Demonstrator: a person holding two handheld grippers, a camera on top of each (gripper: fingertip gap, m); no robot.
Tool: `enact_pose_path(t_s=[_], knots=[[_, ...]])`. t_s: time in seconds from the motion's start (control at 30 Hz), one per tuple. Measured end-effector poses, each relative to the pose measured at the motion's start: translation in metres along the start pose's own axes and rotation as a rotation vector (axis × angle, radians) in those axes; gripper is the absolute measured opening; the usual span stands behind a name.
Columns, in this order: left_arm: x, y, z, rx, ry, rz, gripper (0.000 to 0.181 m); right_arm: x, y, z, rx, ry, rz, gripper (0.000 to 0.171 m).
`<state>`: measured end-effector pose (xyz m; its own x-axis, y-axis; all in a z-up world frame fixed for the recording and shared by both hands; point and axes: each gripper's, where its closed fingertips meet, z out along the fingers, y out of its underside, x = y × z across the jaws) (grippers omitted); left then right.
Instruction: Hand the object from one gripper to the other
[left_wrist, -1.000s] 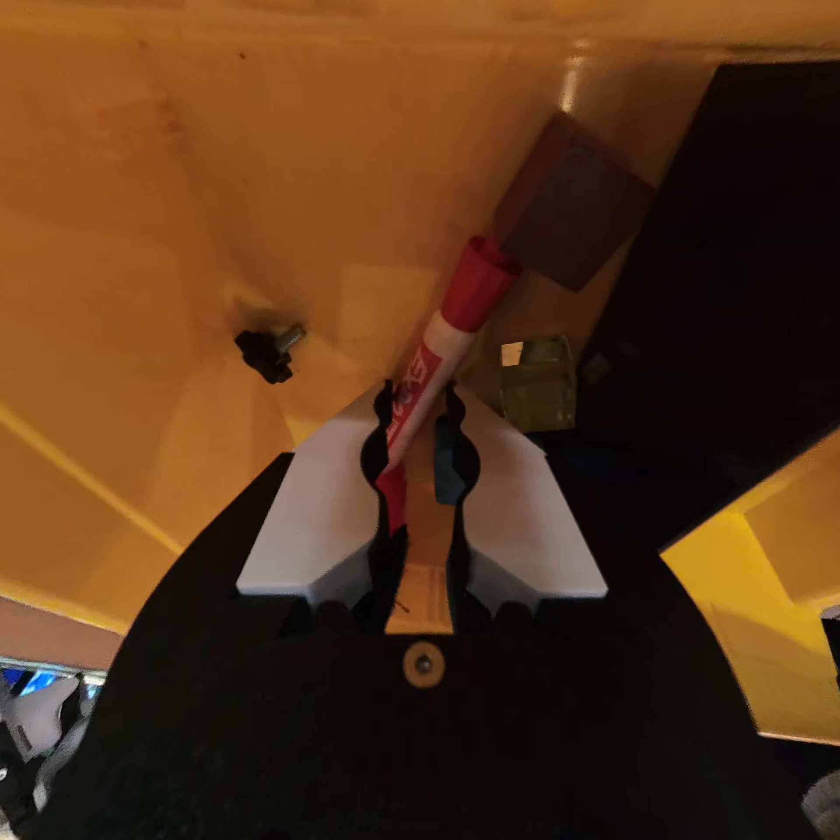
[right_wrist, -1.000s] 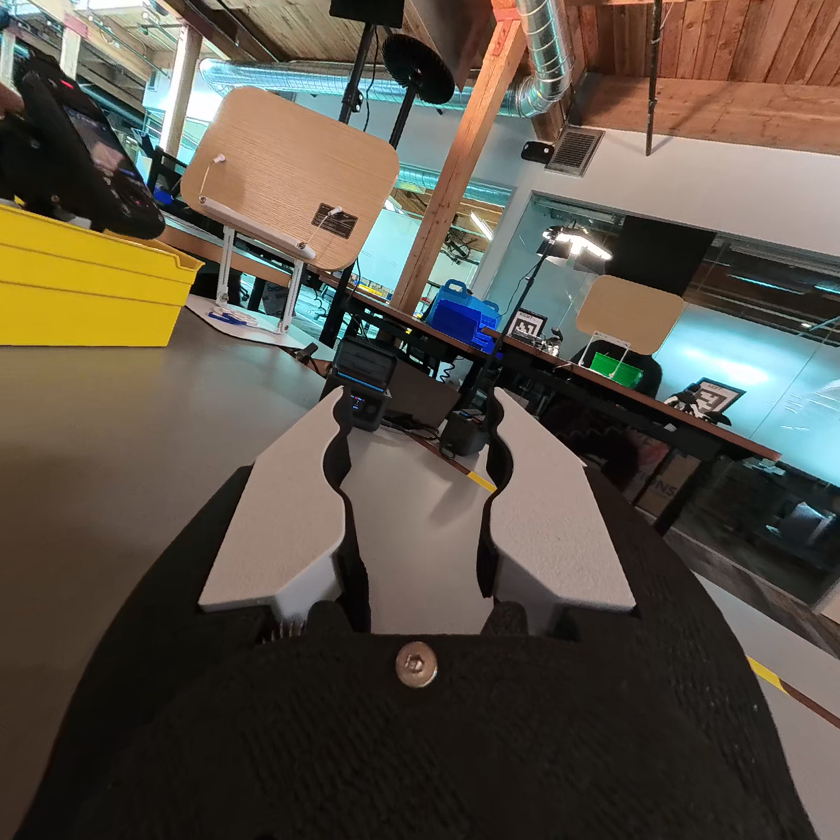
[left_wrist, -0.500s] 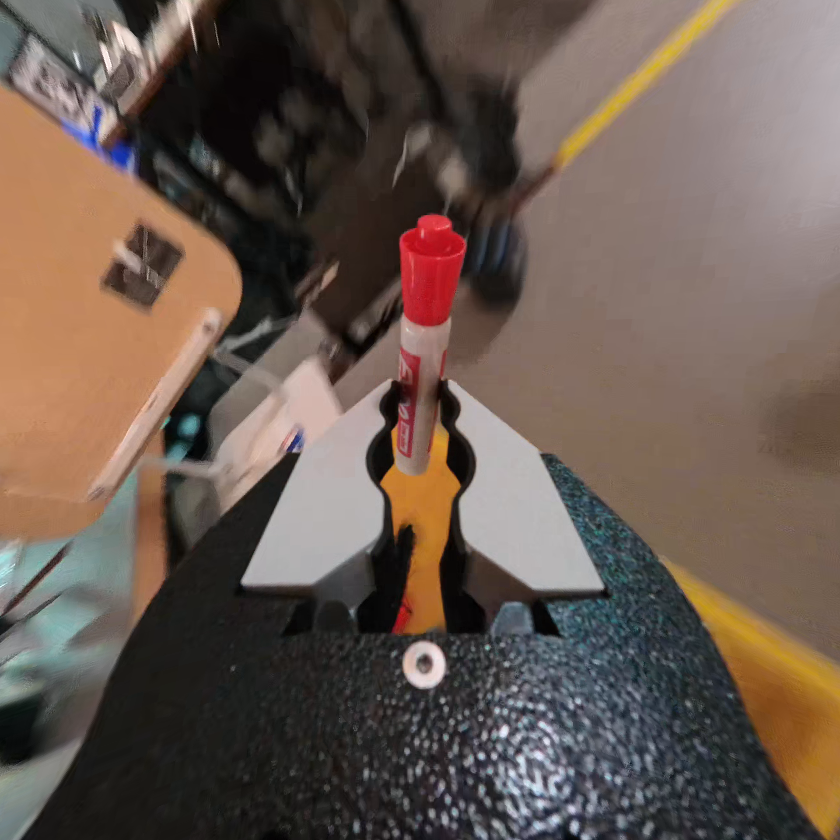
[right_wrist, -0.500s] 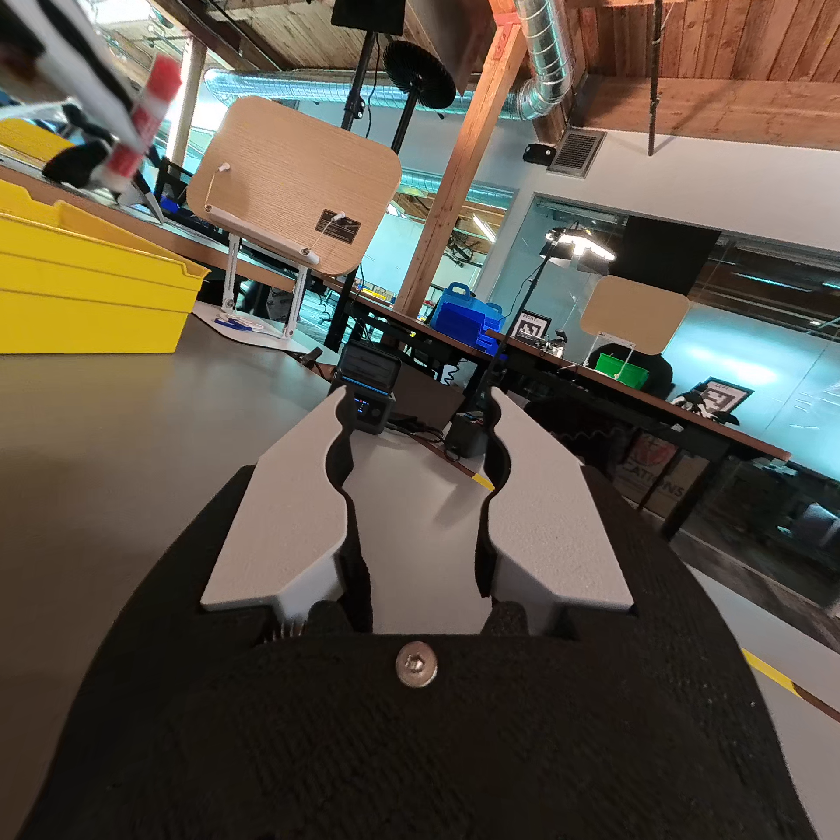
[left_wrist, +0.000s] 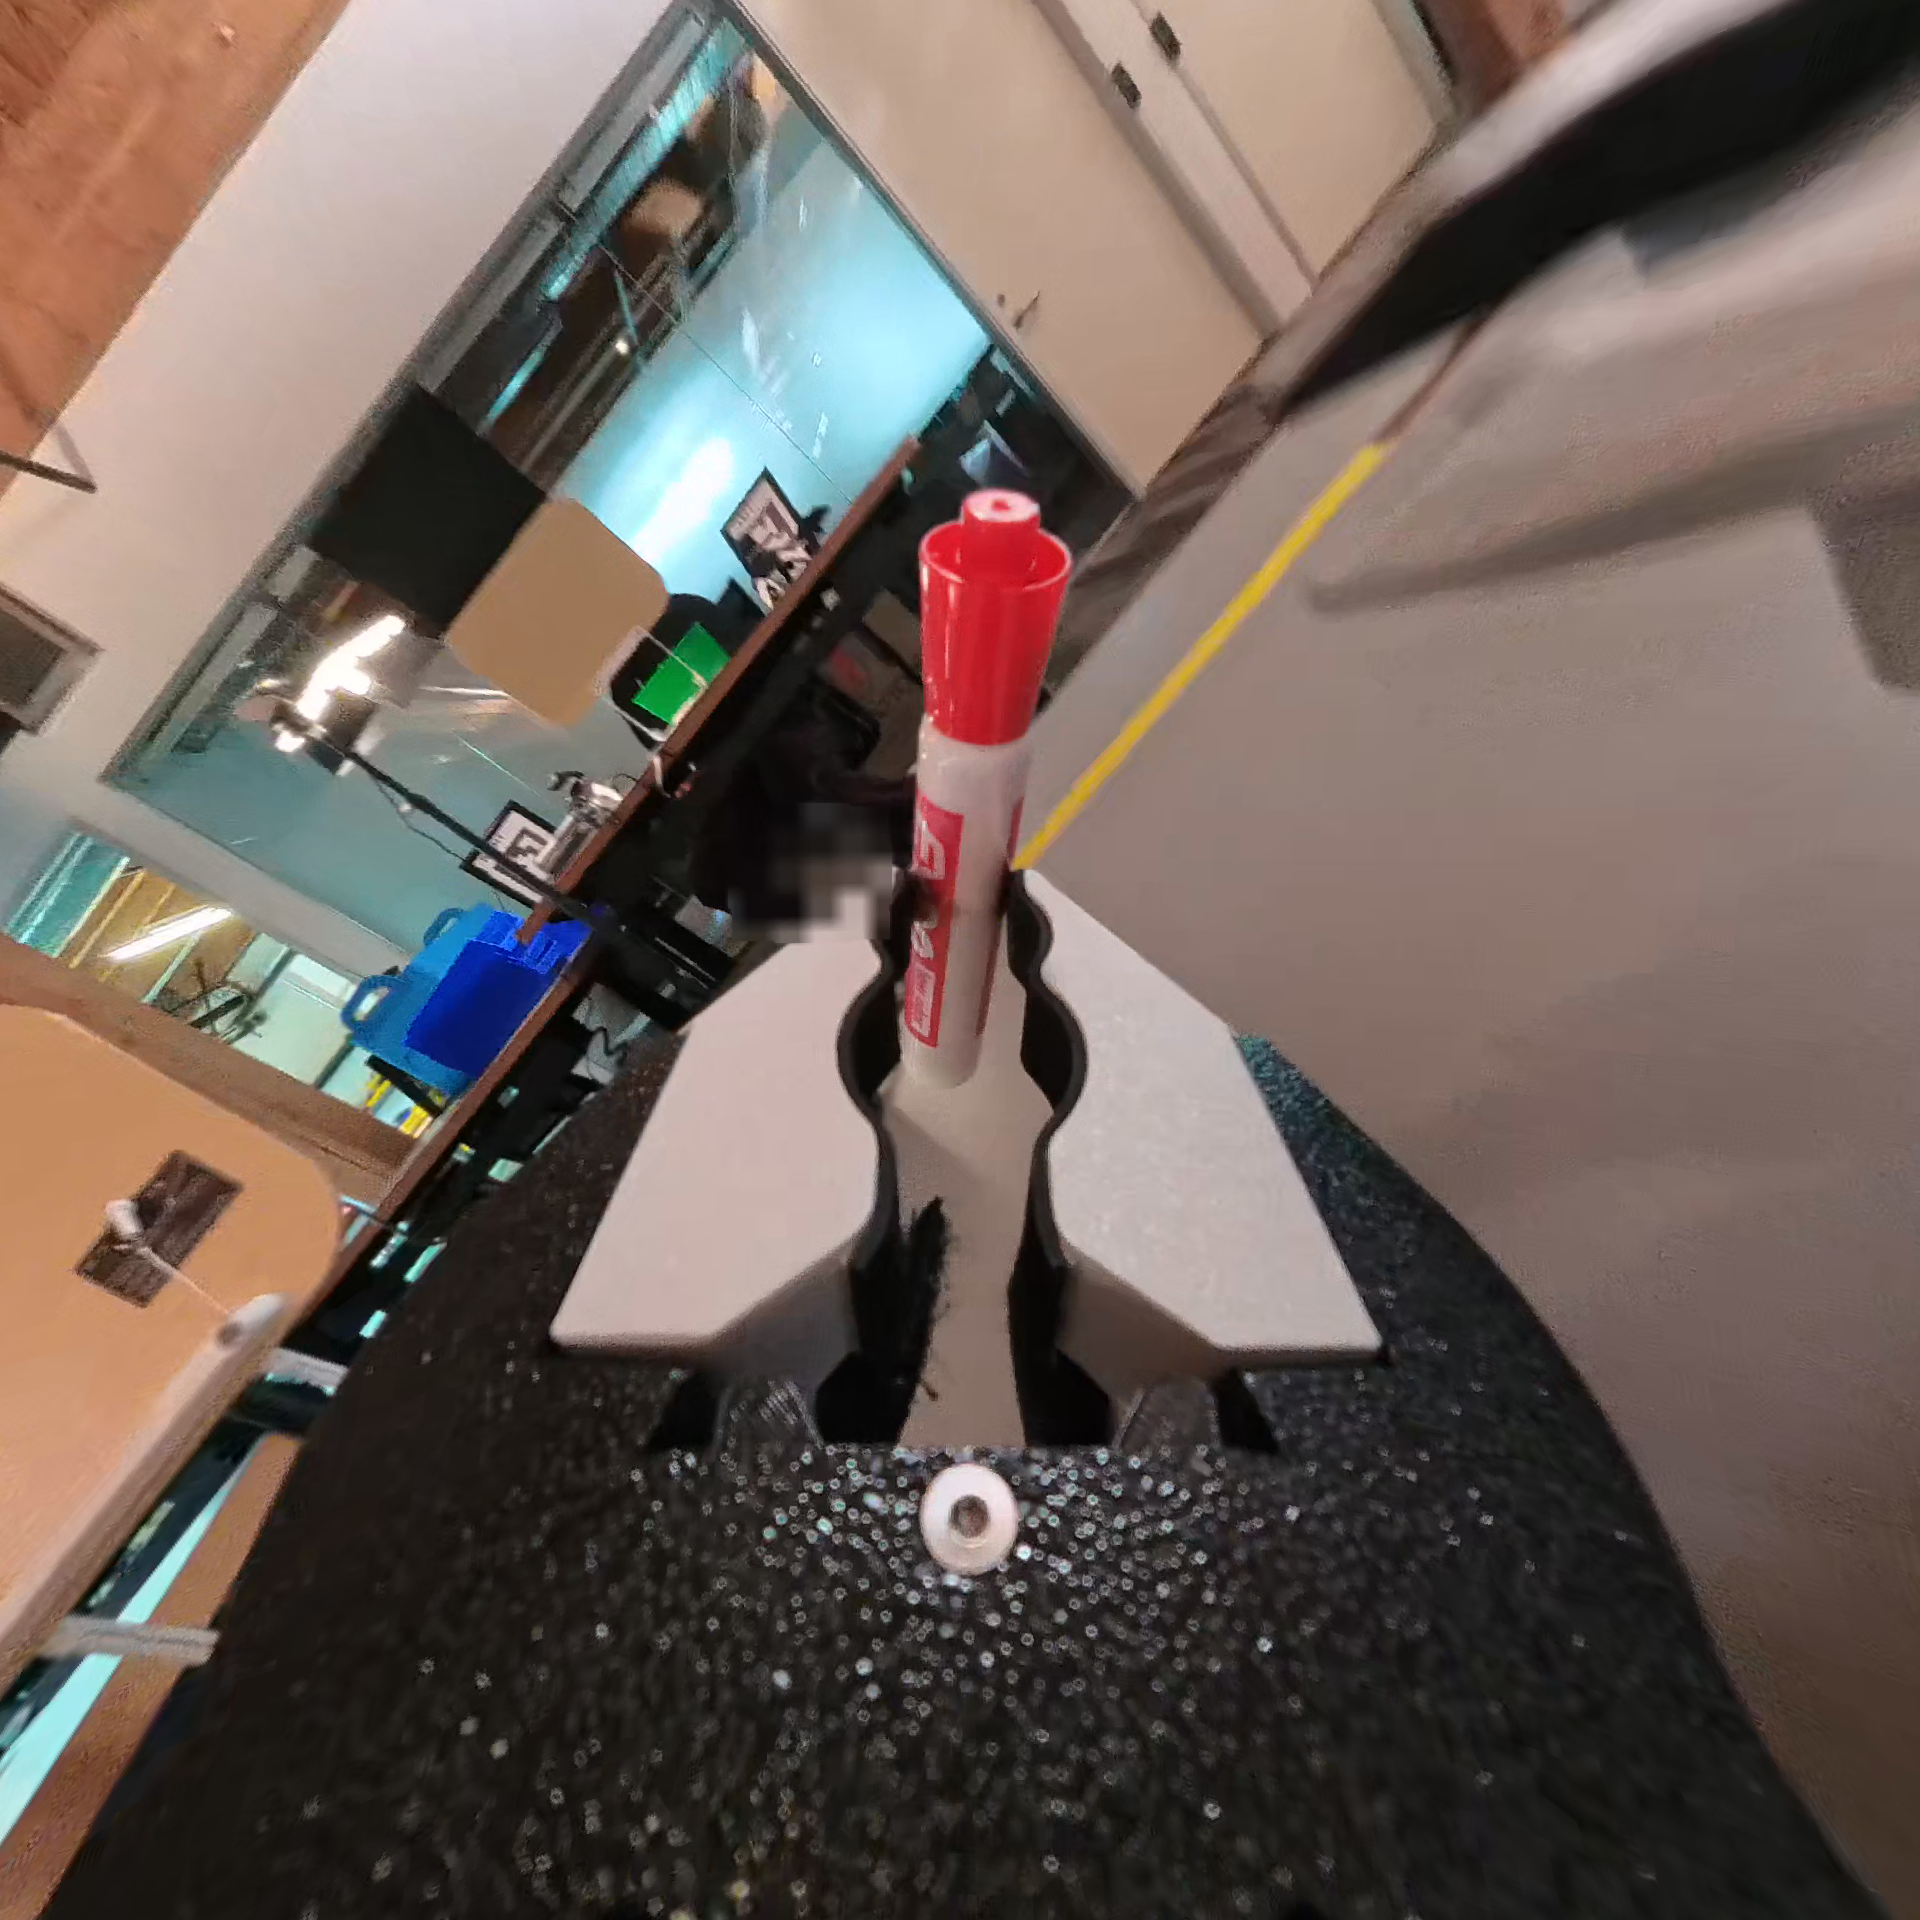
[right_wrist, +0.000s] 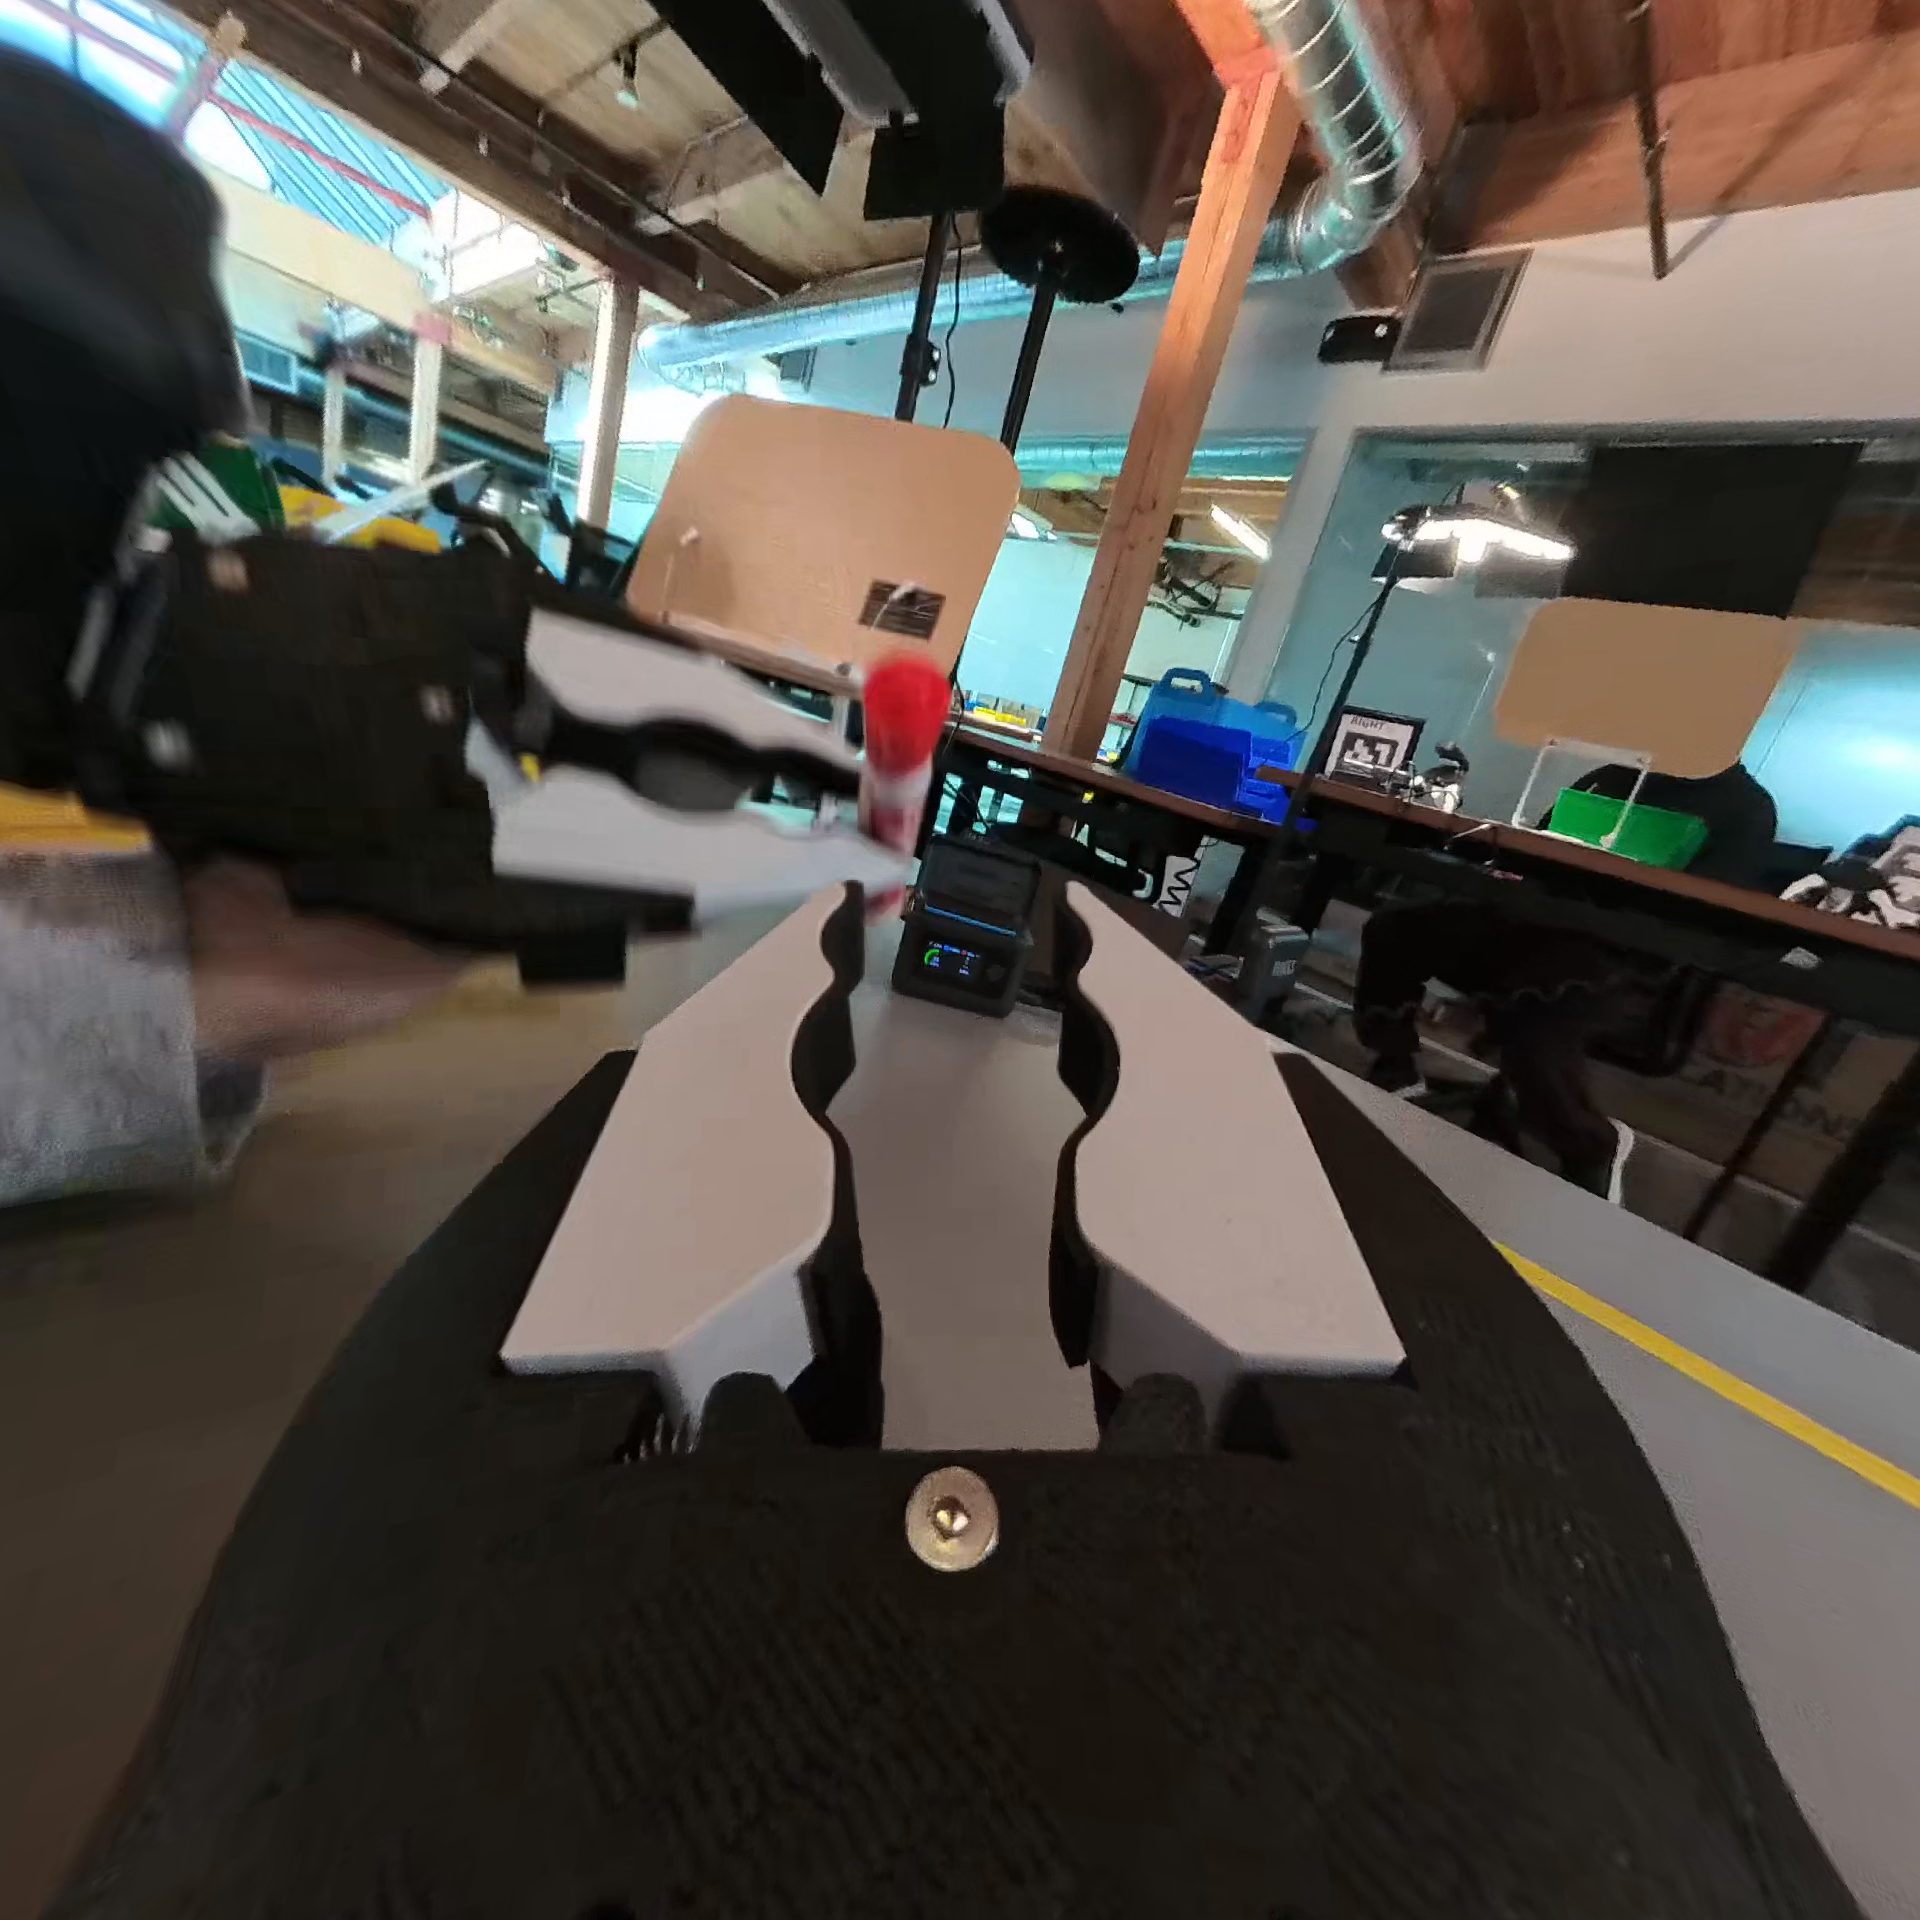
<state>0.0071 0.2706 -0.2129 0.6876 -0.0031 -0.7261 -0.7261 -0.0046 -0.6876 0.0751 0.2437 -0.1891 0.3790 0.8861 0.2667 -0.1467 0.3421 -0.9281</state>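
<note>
A white marker with a red cap (left_wrist: 971, 790) stands between the tips of my left gripper (left_wrist: 956, 899), which is shut on its barrel, cap pointing away from the camera. In the right wrist view the left gripper (right_wrist: 883, 821) comes in from the left, blurred, and holds the marker (right_wrist: 902, 743) upright just in front of and slightly left of my right gripper (right_wrist: 956, 899). My right gripper is open and empty, low over the grey table (right_wrist: 312, 1299). The marker's lower end is hidden behind the left gripper's fingers.
A small black device with a lit screen (right_wrist: 966, 940) stands on the table beyond my right fingertips. A wooden board on a stand (right_wrist: 821, 530) is behind it. A yellow tape line (right_wrist: 1714, 1382) runs along the table's right side. Desks with a blue case (right_wrist: 1205, 743) stand farther back. Left tips to right tips: about 8 cm.
My left gripper lifted the marker out of the yellow bin and swung it rightward to just ahead of my right gripper. The right gripper stayed open and tilted slightly.
</note>
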Motion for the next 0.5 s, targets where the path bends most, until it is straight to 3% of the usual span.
enact_pose_path(t_s=[0.13,0.23,0.5], knots=[[0.030,0.012,0.009,-0.042,0.080,0.127,0.016,-0.010,0.014,0.008,-0.114,-0.080,0.052,0.034],[0.038,0.018,0.010,-0.062,0.121,0.156,0.016,-0.006,0.029,0.011,-0.206,-0.038,-0.023,0.032],[0.040,0.012,0.009,-0.026,0.133,0.256,0.017,0.009,0.037,0.010,-0.248,0.019,0.002,0.032]])
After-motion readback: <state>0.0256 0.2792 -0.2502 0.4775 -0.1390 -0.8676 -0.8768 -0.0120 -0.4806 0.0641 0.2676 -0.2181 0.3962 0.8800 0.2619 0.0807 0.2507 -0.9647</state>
